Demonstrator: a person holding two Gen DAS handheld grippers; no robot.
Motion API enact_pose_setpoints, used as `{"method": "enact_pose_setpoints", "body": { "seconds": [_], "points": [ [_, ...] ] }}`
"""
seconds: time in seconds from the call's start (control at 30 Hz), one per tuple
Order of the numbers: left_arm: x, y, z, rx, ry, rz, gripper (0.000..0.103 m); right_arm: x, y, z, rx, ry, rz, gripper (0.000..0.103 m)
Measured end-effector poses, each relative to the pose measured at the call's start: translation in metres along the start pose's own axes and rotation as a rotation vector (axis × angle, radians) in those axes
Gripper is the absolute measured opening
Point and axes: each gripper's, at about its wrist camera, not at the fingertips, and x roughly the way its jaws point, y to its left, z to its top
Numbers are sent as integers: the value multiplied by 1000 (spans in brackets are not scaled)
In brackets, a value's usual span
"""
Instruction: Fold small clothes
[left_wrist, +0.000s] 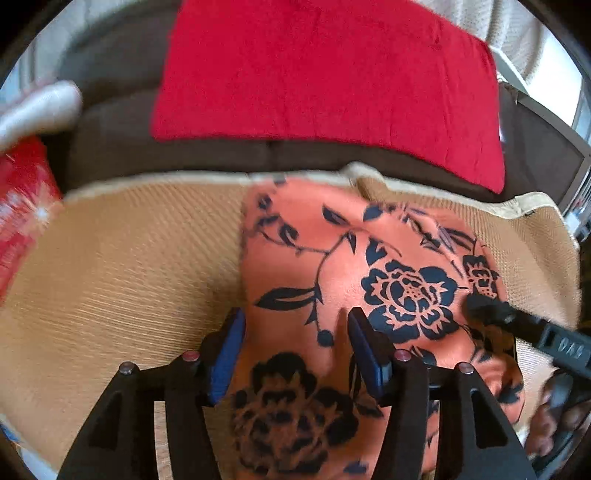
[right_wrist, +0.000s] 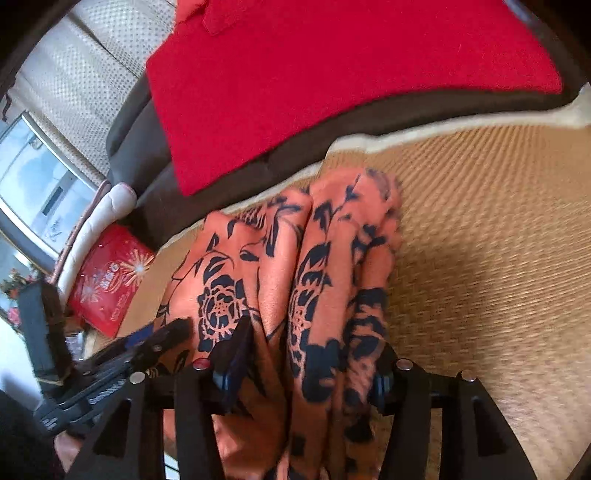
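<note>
An orange garment with a black floral print (left_wrist: 332, 280) lies on a tan woven mat (left_wrist: 129, 266), bunched into long folds in the right wrist view (right_wrist: 295, 266). The left gripper (left_wrist: 295, 343) has its jaws spread wide over the cloth, and the right gripper (right_wrist: 310, 354) likewise straddles the folds with jaws apart, the cloth loose between them. At twelve o'clock a red cloth (left_wrist: 325, 74) drapes a dark sofa (left_wrist: 110, 122).
</note>
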Motion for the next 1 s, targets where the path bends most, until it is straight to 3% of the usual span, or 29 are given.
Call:
{"method": "enact_pose_setpoints", "body": {
  "seconds": [0.17,0.23,0.43,0.53,0.6,0.7,1.0],
  "points": [
    [-81,-17,-7,49,-186,162,85,-67,10,-15,-24,-161,-77,61],
    [-106,-12,-5,64,-224,195,90,-91,23,-26,-52,-202,-92,62],
    [-189,-24,-17,108,-284,306,93,-159,82,-53,-183,-253,-188,62],
    [-228,-28,-19,105,-335,371,98,-196,108,-59,-232,-302,-197,72],
    [-253,-32,-24,116,-399,418,100,-222,131,-64,-267,-350,-211,73],
    [-296,-34,-29,108,-477,425,100,-257,155,-72,-309,-398,-228,73],
    [-360,-32,-32,47,-552,403,100,-322,191,-95,-307,-478,-206,75]
  ]
}}
